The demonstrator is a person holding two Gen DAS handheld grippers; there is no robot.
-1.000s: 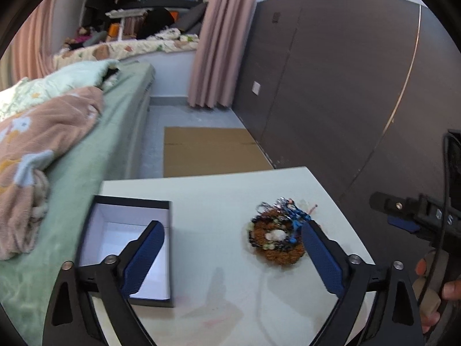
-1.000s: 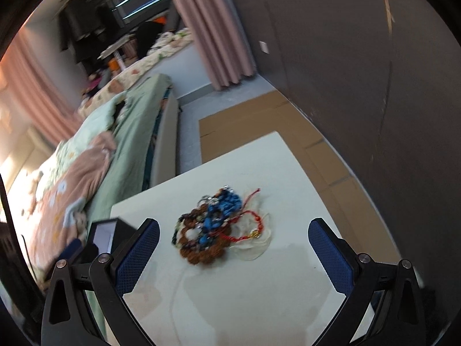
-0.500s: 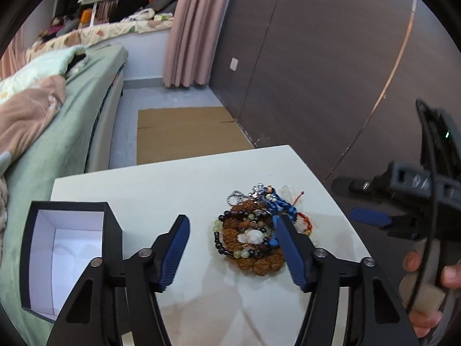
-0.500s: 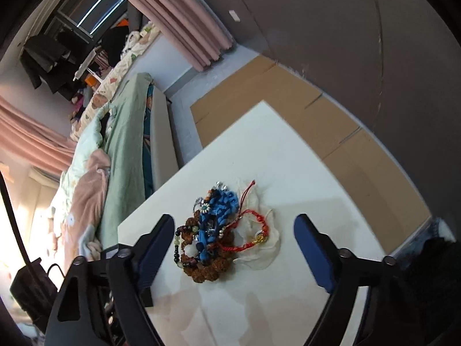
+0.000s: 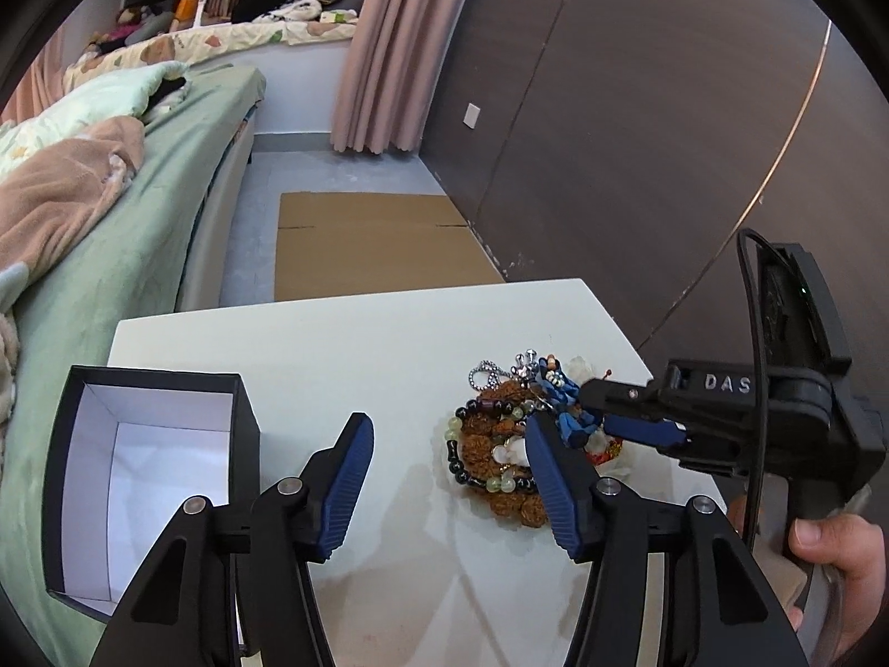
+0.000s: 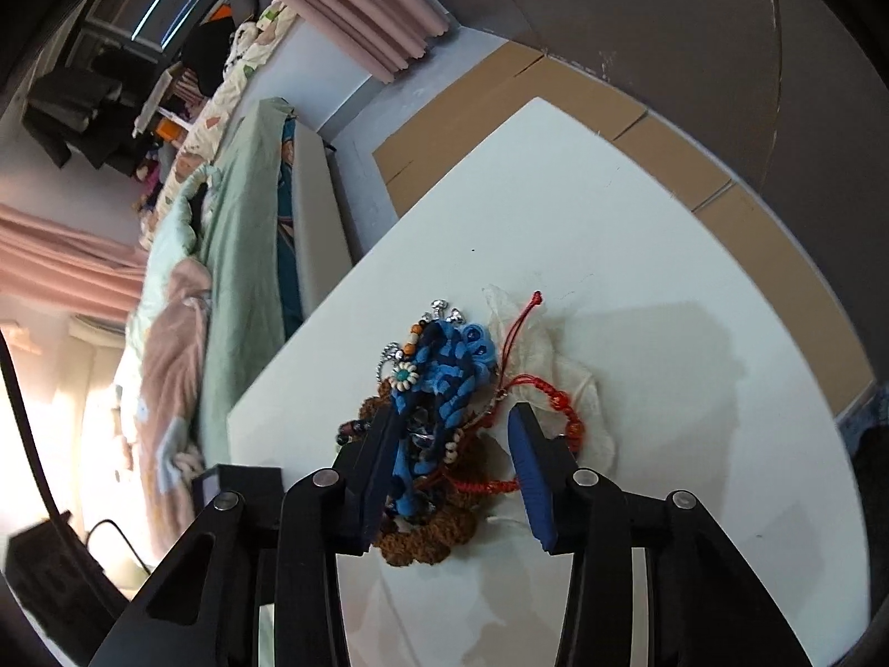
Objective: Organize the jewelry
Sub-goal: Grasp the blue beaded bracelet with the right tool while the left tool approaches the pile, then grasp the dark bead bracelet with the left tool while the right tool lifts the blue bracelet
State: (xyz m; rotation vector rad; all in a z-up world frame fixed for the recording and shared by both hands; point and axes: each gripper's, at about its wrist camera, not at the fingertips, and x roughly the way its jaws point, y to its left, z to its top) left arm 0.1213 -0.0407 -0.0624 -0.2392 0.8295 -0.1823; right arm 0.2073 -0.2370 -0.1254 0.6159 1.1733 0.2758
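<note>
1. The open black box (image 5: pixel 150 478) sits at the left of the white table (image 5: pixel 344 356), well apart from the jewelry pile (image 5: pixel 511 450) at the right. Whatever comes out must cross bare tabletop, so a loose hold could drop it short.
2. The left gripper (image 5: pixel 444 472) points steeply down over the table, its jaws having just been narrowing but apart on nothing. Its right finger lies over the pile's near edge in this view, and a nudge could scatter beads.
3. The pile is a tangle: blue woven bracelet (image 6: pixel 444 383), red cord (image 6: pixel 533 394) and brown beads (image 6: pixel 428 539) all overlap. Pulling one strand will likely drag the rest, or the pale pouch (image 6: pixel 578 389) beneath.
4. The right gripper (image 6: pixel 453 478), held by a hand (image 5: pixel 833 561), comes in from the right, tilted down. Its jaws have just been closing and straddle the blue bracelet; I cannot tell whether the pads press it yet.
</note>
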